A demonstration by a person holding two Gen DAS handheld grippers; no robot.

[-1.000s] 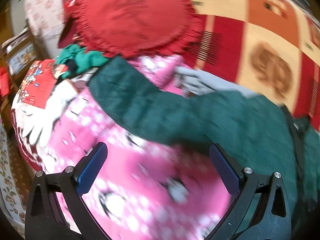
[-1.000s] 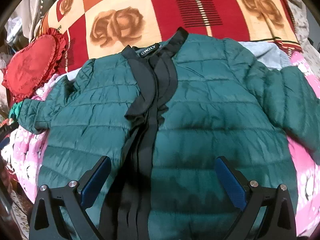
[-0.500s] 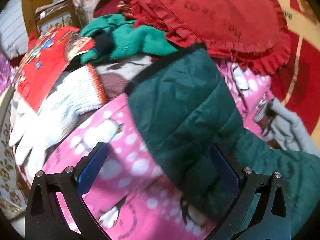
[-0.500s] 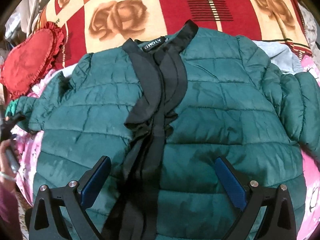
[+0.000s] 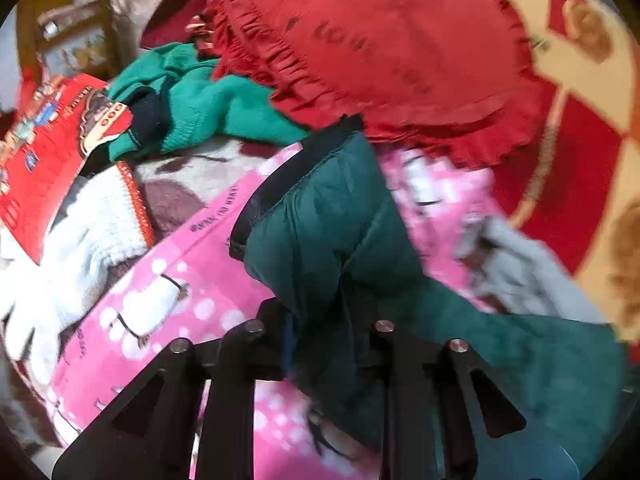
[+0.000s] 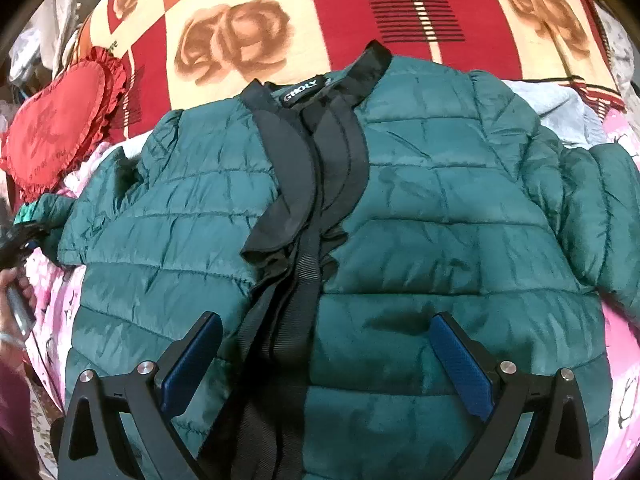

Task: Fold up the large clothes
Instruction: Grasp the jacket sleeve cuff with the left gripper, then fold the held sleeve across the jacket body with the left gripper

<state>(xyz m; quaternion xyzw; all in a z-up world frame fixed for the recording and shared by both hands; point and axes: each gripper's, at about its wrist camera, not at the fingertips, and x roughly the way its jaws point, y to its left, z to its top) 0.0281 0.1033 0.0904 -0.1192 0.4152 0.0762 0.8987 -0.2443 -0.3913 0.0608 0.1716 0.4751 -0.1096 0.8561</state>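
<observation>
left wrist view: left gripper point(image 5: 320, 336) is pinched onto the sleeve point(image 5: 328, 224) near its black cuff, over the pink blanket point(image 5: 192, 292); white glove point(image 5: 68, 264) lies far left, red heart cushion point(image 5: 380, 48) behind. right wrist view: green puffer jacket point(image 6: 420, 216) lies face up and spread on the bed, collar away, black placket point(image 6: 308, 200) down the middle. right gripper point(image 6: 326, 356) hovers over the hem, fingers wide apart, holding nothing. judgement: no fold made; sleeves and body remain.

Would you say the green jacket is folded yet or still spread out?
Spread: the green jacket lies front-up, both sleeves out sideways; left gripper pinches one sleeve.
</observation>
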